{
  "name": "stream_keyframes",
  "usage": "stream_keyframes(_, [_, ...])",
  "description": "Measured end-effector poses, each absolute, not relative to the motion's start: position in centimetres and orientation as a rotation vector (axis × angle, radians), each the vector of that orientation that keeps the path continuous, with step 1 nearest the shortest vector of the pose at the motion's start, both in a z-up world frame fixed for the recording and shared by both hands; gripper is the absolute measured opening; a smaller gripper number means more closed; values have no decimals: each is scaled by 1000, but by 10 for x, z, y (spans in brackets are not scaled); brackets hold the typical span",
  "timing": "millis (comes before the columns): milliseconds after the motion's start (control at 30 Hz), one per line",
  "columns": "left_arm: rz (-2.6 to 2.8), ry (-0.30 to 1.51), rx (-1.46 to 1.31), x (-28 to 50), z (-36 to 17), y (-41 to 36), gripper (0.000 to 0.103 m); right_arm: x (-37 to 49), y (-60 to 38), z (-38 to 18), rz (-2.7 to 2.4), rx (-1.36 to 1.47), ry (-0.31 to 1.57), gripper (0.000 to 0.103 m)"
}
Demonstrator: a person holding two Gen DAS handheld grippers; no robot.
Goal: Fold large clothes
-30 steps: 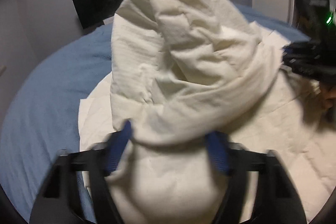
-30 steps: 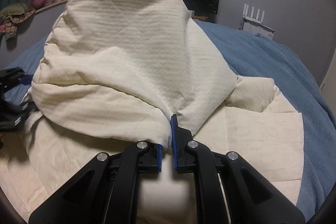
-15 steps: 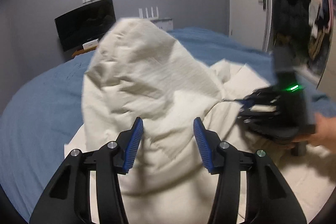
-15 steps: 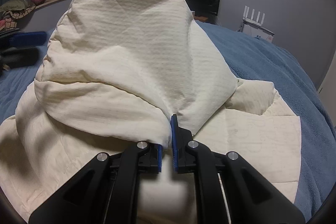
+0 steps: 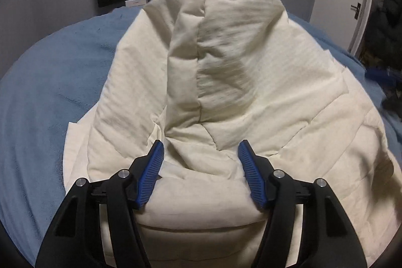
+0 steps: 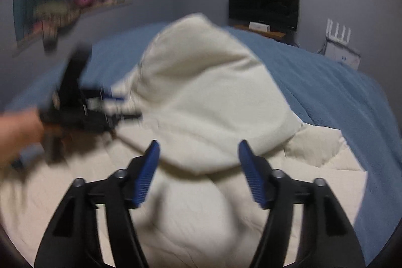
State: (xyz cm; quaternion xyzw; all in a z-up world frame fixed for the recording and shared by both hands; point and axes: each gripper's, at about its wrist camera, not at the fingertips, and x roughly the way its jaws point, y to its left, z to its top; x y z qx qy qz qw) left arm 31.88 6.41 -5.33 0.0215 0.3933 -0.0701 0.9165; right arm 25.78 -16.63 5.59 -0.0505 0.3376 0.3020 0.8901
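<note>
Quilt (image 5: 251, 97): cream heap on the blue bed (image 5: 50, 92), at 12 o'clock from both my grippers.
Left gripper (image 5: 201, 155): just opening, spread, holding nothing.
Right gripper (image 6: 198, 155): just opening, spread, fold let go.
Nearer: left, I judge.

Both grippers (image 5: 201, 160) – blk arms, silver screws, ribbed blue pads (image 6: 247, 168) on jaws.

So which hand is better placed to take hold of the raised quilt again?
Probably the left. The left tool is open with a fold of the cream quilt right between its fingers. The right tool, jaws just opened, also faces the quilt but looks farther from it.
</note>
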Motion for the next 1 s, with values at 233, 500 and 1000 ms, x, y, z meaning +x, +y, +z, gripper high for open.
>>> stream_keyframes(233, [-164,846,42,325,-66,69,63,304,-138,12,490,-225,824,66])
stream_keyframes(500, [-135,867,98,331,-82,60,63,327,-129,-34,406,-249,943,66])
stream_keyframes(1000, [-127,817,85,316,-84,54,63,332,-97,53,411,-178,692,67])
